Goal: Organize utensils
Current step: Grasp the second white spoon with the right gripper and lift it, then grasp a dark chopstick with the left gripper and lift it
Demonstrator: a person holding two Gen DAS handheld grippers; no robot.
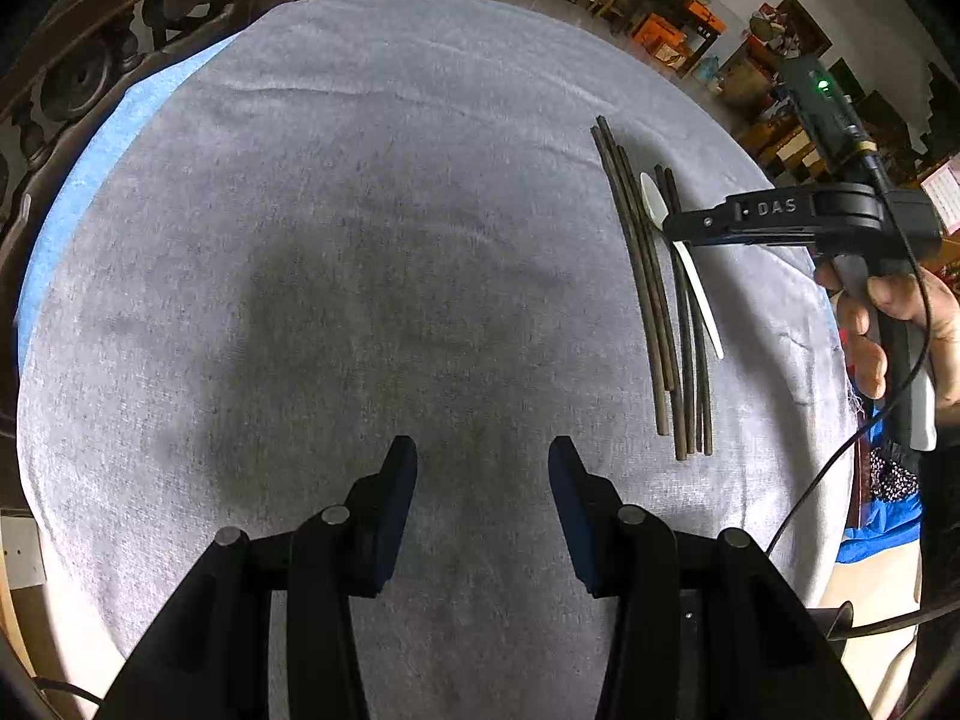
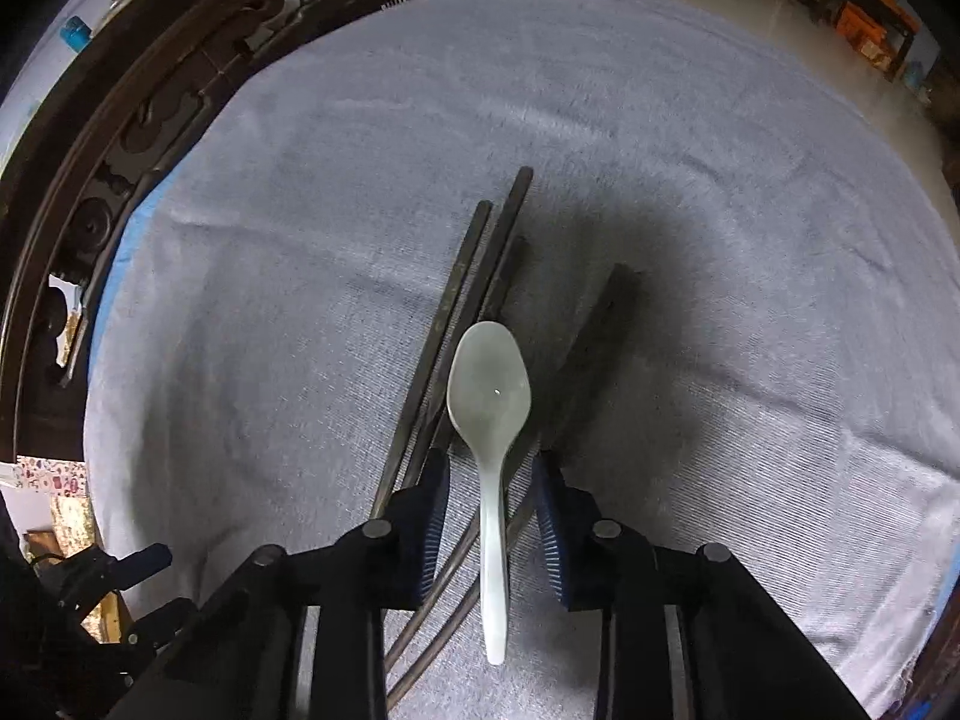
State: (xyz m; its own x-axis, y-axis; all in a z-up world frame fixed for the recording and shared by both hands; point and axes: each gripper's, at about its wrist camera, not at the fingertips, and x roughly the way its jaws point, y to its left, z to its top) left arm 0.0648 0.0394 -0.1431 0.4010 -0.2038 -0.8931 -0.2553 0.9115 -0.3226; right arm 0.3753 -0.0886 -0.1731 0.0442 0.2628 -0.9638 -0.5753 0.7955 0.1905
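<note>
A white spoon [image 2: 489,396] is laid on a gray cloth [image 2: 690,180] covering the bench, among dark chopsticks [image 2: 474,276]. The right claw [image 2: 491,468] is lowered astride the spoon's handle, jaws apart, not touching it. The left claw [image 1: 483,456] is held spread and empty, well apart from the spoon.
</note>
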